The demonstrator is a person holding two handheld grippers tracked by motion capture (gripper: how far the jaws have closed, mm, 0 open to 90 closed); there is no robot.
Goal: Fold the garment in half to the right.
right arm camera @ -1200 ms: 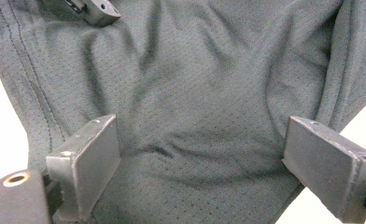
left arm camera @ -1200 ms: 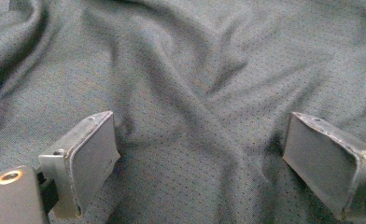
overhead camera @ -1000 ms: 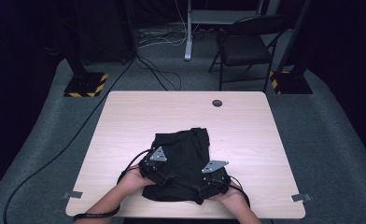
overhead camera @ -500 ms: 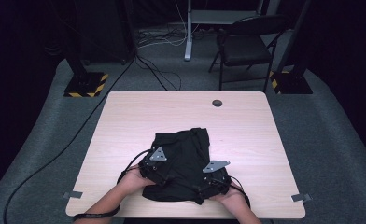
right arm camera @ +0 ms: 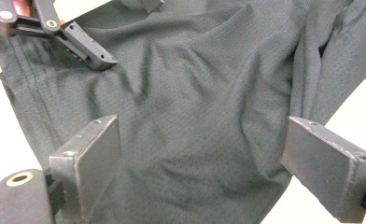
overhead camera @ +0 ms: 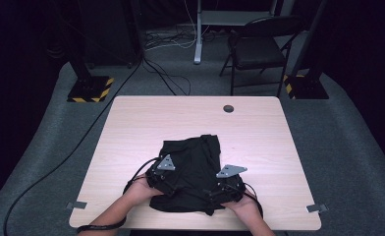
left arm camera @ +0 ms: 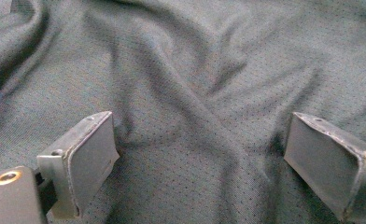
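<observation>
Pale wooden table [overhead camera: 131, 128] under your dark, rumpled mesh garment [overhead camera: 193, 157]: your left gripper [left arm camera: 202, 154] and right gripper [right arm camera: 200, 161] both gape wide, cloth lying unpinched between their fingers.

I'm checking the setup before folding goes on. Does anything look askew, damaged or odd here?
Nothing looks damaged. The black mesh fabric garment lies rumpled on the light wooden table, creased and uneven at its edges. The left gripper and right gripper hang open over it.
</observation>
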